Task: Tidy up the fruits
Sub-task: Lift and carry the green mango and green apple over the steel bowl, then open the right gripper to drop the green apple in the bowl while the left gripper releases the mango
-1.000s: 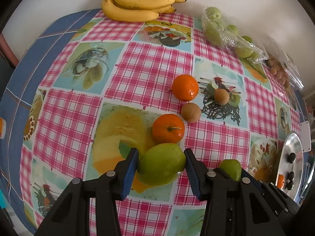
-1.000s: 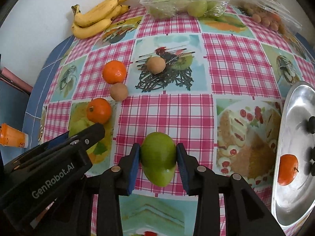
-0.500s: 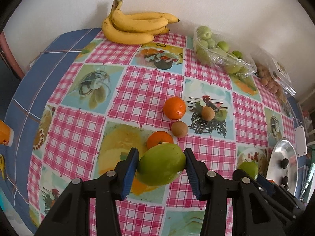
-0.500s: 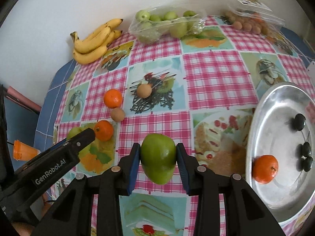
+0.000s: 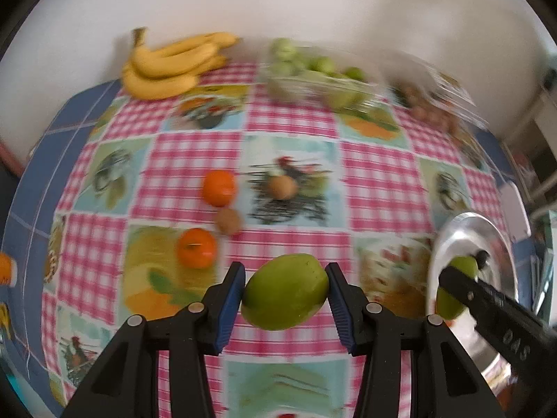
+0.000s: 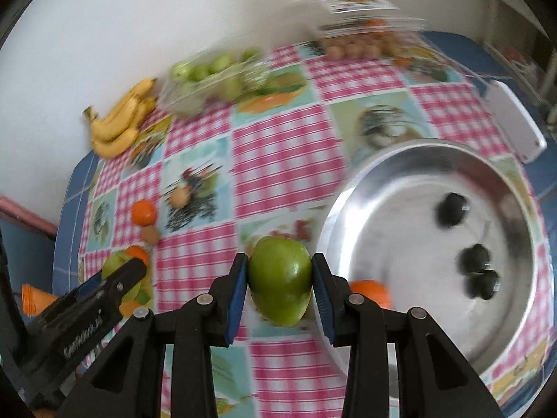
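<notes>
1. At the far left edge of the counter [image 5: 87, 111], a small orange cup [image 6: 33, 299] stands on the blue border of the checked cloth.
2. A bunch of bananas [image 5: 170, 64] lies at the back left, close to the white wall.
3. Two oranges sit on the cloth left of centre: the near orange [image 5: 196, 247] and the far orange [image 5: 219, 188], with a brown kiwi [image 5: 228, 221] between them and just beside both.
4. A second kiwi [image 5: 282, 188] rests apart from these, on a dark printed square nearer the middle.
5. The left gripper [image 5: 284, 291] has its blue-padded fingers clamped on a green mango [image 5: 285, 291], one pad on each side, and the fruit is held up off the cloth, just right of the near orange.
6. At the back centre, a clear bag of green fruit [image 5: 313, 76] lies blurred; right of it a clear pack of small brown fruit [image 6: 355, 47] is also smeared by motion.
7. The right gripper [image 6: 280, 291] has its fingers closed tight on a second green mango [image 6: 280, 285], held in the air at the left rim of the steel tray [image 6: 522, 209].
8. In the tray lie an orange fruit [image 6: 374, 294], partly hidden behind the right finger, and three dark round fruits [image 6: 477, 257], two of them touching and one apart farther back.
9. A white flat object [image 6: 515, 125] lies just beyond the tray on the far right.
</notes>
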